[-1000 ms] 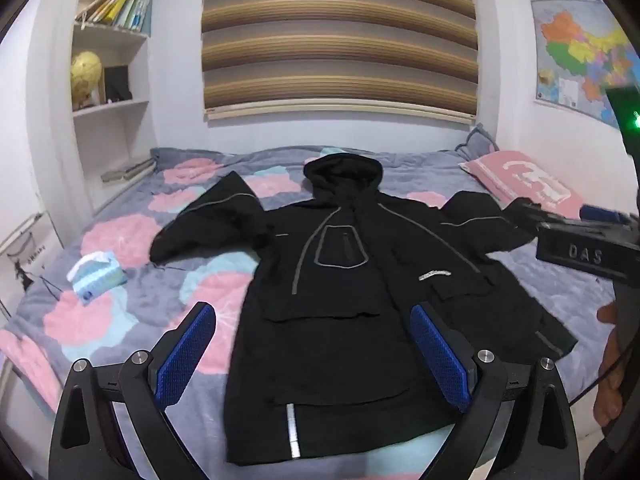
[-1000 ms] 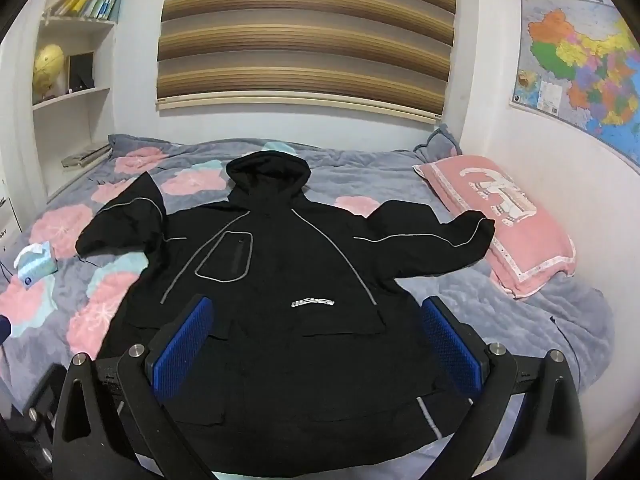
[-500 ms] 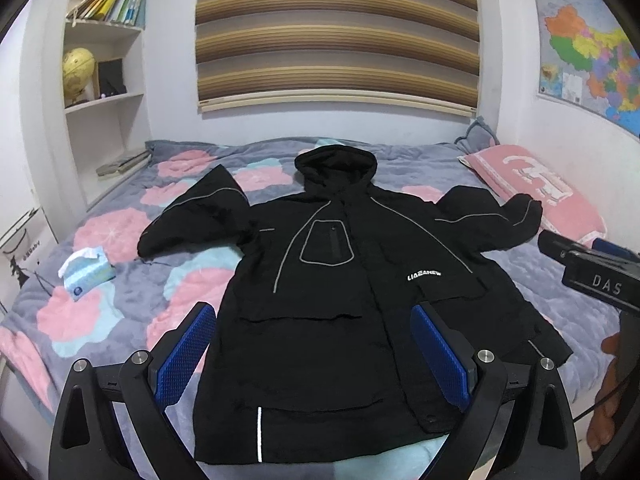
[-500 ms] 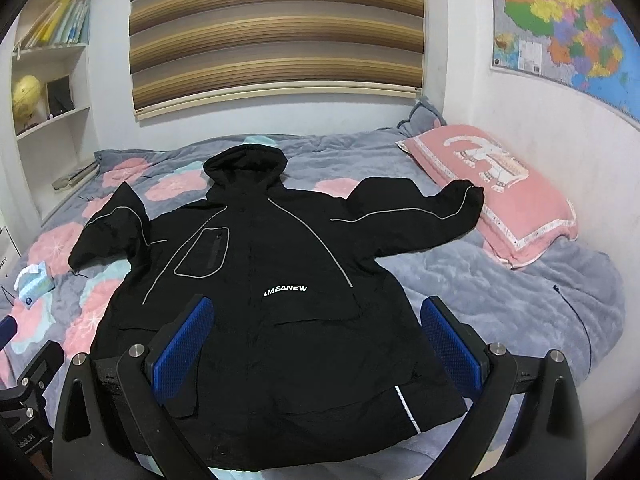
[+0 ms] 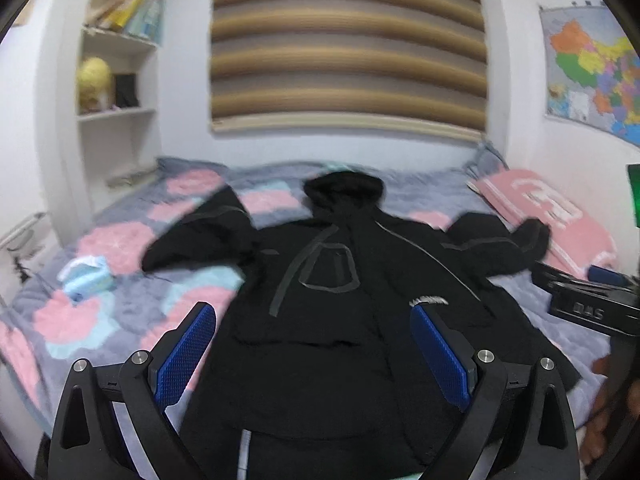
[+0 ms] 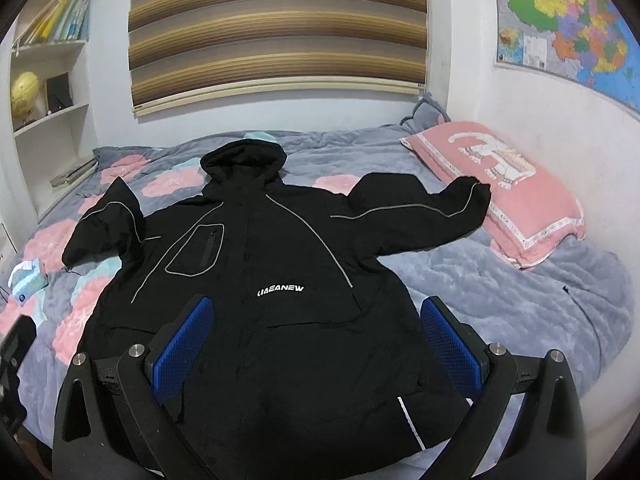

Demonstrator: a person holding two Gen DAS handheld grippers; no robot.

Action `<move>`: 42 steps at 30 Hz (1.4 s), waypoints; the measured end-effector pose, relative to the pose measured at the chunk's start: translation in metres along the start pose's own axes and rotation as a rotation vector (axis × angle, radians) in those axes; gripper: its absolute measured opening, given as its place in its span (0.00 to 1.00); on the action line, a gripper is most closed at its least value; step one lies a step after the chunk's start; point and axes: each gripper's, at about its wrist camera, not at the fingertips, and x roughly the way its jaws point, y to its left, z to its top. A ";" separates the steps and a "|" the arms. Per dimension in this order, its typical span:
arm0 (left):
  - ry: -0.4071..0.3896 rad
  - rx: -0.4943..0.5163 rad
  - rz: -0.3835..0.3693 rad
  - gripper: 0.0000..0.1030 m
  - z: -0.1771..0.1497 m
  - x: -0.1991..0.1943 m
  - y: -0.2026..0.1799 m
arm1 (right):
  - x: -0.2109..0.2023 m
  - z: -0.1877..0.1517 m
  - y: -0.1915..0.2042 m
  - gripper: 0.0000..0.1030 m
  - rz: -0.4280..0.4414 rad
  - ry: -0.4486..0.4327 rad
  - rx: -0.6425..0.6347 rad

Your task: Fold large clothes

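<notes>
Left wrist view: a blurred picture, so fine detail cannot be read

Jacket, left wrist view: the black hooded jacket [image 5: 340,320] is laid face up and spread flat on the bed [image 5: 120,280], hood on the far side from the jaws, hem nearest them; this layout is judged to have been chosen so that sleeves and sides can be folded inward

Left gripper: the left gripper [image 5: 312,352] is held above the hem end, pointing along the jacket's length; the jaws are spread wide, nothing is held between them and no cloth is seen to be touched

Beyond the jaws, left: a sleeve is bent back on itself, with a pale blue tissue pack [image 5: 86,278] lying further left, apart from the jacket

Beyond the jaws, right: the other sleeve is stretched toward the pink pillow [image 5: 560,216]; the right gripper's black body is seen at the right edge

Right wrist view: a sharp picture

Jacket, right wrist view: the jacket [image 6: 280,300] fills the space ahead of the jaws, white chest lettering just beyond them, hem below them

Right gripper: the right gripper [image 6: 316,344] is held over the lower body of the jacket; the jaws are wide apart and empty, and contact with the cloth cannot be confirmed

Sleeve at right: its cuff is seen touching the pillow [image 6: 532,208] edge

Stage: judged as the start, no fold being made yet
</notes>
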 end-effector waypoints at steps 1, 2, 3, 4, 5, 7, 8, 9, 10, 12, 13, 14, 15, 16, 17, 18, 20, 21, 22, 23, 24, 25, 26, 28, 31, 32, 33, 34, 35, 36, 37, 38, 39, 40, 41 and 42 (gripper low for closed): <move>0.006 -0.008 -0.008 0.95 0.000 0.004 -0.003 | 0.005 -0.001 -0.003 1.00 -0.002 0.008 0.001; 0.003 -0.018 0.006 0.95 0.000 0.009 -0.006 | 0.009 -0.002 -0.005 1.00 -0.005 0.017 0.002; 0.006 -0.024 0.020 0.95 0.000 0.014 -0.008 | 0.013 -0.003 -0.008 1.00 -0.010 0.024 0.003; 0.027 -0.023 0.019 0.95 0.000 0.022 -0.011 | 0.016 -0.003 -0.010 1.00 -0.013 0.029 0.004; 0.050 -0.022 0.006 0.95 0.001 0.028 -0.013 | 0.019 -0.004 -0.014 1.00 -0.016 0.033 0.006; 0.108 -0.031 -0.021 0.95 -0.001 0.046 -0.020 | 0.025 -0.004 -0.020 1.00 -0.020 0.038 0.012; 0.124 -0.031 -0.024 0.95 -0.001 0.052 -0.022 | 0.027 -0.003 -0.024 1.00 -0.022 0.041 0.016; 0.137 -0.024 -0.022 0.95 -0.002 0.058 -0.027 | 0.031 -0.003 -0.028 1.00 -0.025 0.045 0.022; 0.151 -0.012 -0.013 0.95 -0.003 0.065 -0.032 | 0.033 -0.003 -0.029 1.00 -0.026 0.047 0.026; 0.169 0.014 0.001 0.95 -0.004 0.074 -0.040 | 0.038 -0.002 -0.034 1.00 -0.021 0.055 0.035; 0.189 0.024 0.012 0.95 -0.004 0.079 -0.044 | 0.040 -0.003 -0.035 1.00 -0.021 0.057 0.035; 0.224 0.037 0.023 0.95 -0.003 0.087 -0.048 | 0.041 -0.002 -0.036 1.00 -0.022 0.060 0.035; 0.260 0.045 0.024 0.95 -0.003 0.093 -0.052 | 0.044 -0.002 -0.037 1.00 -0.026 0.063 0.034; 0.290 0.053 0.028 0.95 -0.002 0.098 -0.053 | 0.045 -0.002 -0.038 1.00 -0.029 0.065 0.034; 0.294 0.066 0.040 0.95 -0.003 0.098 -0.055 | 0.047 -0.002 -0.039 1.00 -0.030 0.068 0.032; 0.264 0.076 0.054 0.95 -0.002 0.095 -0.055 | 0.048 -0.002 -0.040 1.00 -0.030 0.068 0.031; 0.175 0.089 0.062 0.95 0.000 0.084 -0.056 | 0.051 -0.001 -0.041 1.00 -0.035 0.068 0.030; 0.139 0.086 0.064 0.95 0.003 0.080 -0.054 | 0.052 -0.001 -0.041 1.00 -0.037 0.069 0.031; 0.106 0.073 0.073 0.95 0.005 0.077 -0.053 | 0.053 -0.001 -0.041 1.00 -0.036 0.070 0.031; 0.084 0.065 0.071 0.95 0.007 0.076 -0.051 | 0.054 -0.001 -0.042 1.00 -0.036 0.072 0.032; 0.077 0.061 0.061 0.95 0.009 0.076 -0.049 | 0.056 -0.001 -0.042 1.00 -0.034 0.076 0.031; 0.079 0.057 0.051 0.95 0.009 0.077 -0.047 | 0.057 -0.001 -0.042 1.00 -0.032 0.079 0.030; 0.093 0.051 0.037 0.95 0.009 0.081 -0.045 | 0.057 0.000 -0.042 1.00 -0.032 0.080 0.029; 0.116 0.051 0.027 0.95 0.010 0.085 -0.041 | 0.056 -0.001 -0.041 1.00 -0.037 0.076 0.025; 0.138 0.016 0.027 0.95 0.010 0.088 -0.034 | 0.056 -0.001 -0.037 1.00 -0.037 0.078 0.019; 0.148 0.002 0.018 0.95 0.010 0.089 -0.031 | 0.056 -0.001 -0.037 1.00 -0.036 0.079 0.017; 0.149 -0.005 0.010 0.95 0.011 0.089 -0.028 | 0.057 -0.001 -0.035 1.00 -0.039 0.079 0.014; 0.147 -0.002 0.017 0.95 0.010 0.088 -0.028 | 0.057 0.000 -0.033 1.00 -0.040 0.079 0.009; 0.142 0.008 0.030 0.95 0.010 0.087 -0.027 | 0.058 0.000 -0.031 1.00 -0.036 0.081 0.005; 0.137 0.019 0.040 0.95 0.009 0.087 -0.027 | 0.058 0.000 -0.029 1.00 -0.033 0.082 0.001; 0.136 0.028 0.045 0.95 0.009 0.086 -0.026 | 0.058 0.000 -0.027 1.00 -0.032 0.083 -0.003; 0.135 0.028 0.043 0.95 0.009 0.086 -0.025 | 0.057 0.000 -0.024 1.00 -0.031 0.082 -0.007; 0.133 0.021 0.035 0.95 0.009 0.085 -0.023 | 0.057 0.000 -0.021 1.00 -0.029 0.081 -0.011; 0.133 0.010 0.022 0.95 0.009 0.084 -0.021 | 0.057 0.000 -0.018 1.00 -0.026 0.081 -0.017; 0.133 0.003 0.013 0.95 0.009 0.083 -0.019 | 0.056 -0.001 -0.016 1.00 -0.026 0.080 -0.021; 0.134 -0.004 0.005 0.95 0.009 0.083 -0.017 | 0.055 -0.001 -0.013 1.00 -0.026 0.078 -0.028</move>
